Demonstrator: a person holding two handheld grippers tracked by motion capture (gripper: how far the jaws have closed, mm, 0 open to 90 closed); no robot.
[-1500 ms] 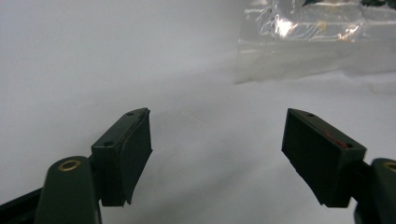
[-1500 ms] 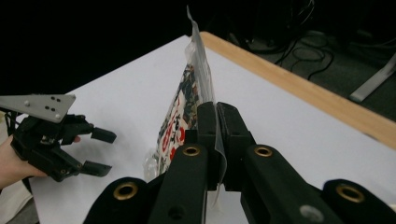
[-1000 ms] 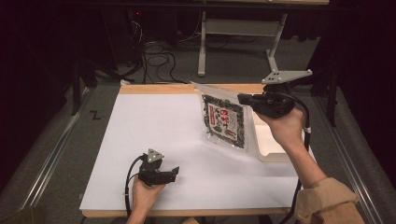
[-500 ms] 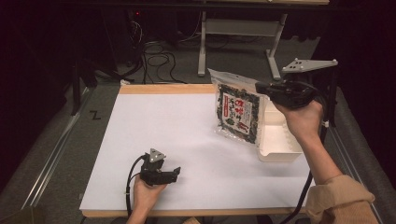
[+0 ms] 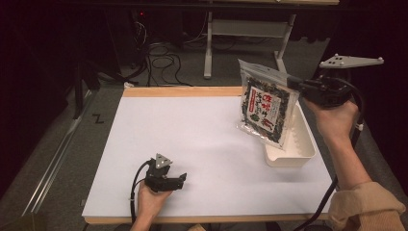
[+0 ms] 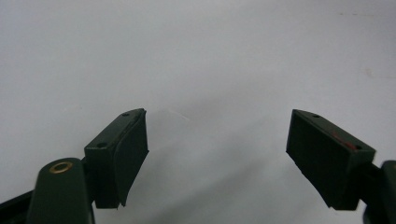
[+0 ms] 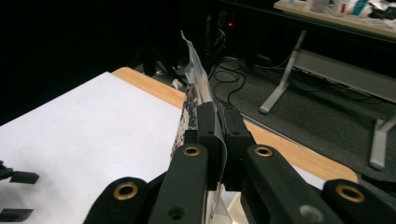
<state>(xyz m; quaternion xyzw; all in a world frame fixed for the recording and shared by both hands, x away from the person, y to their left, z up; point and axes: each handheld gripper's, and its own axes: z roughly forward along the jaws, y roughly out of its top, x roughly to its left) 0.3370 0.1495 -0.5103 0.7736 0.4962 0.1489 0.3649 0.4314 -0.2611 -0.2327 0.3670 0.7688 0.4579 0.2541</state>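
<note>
A clear packet with dark contents and a red-and-white label hangs in the air over the left wall of a white tray. My right gripper is shut on the packet's upper right edge. In the right gripper view, both jaws pinch the thin film, and the packet sticks up past them. My left gripper rests low on the white sheet near the front edge. Its jaws have just been opening and stand apart with nothing between them.
The white sheet covers a wooden table. The tray sits at the table's right edge. Behind the table are cables on the floor and a grey desk leg. A metal rail runs along the left.
My right gripper has carried the packet to the right and upward, from over the sheet to over the tray. The left hand has stayed in place.
</note>
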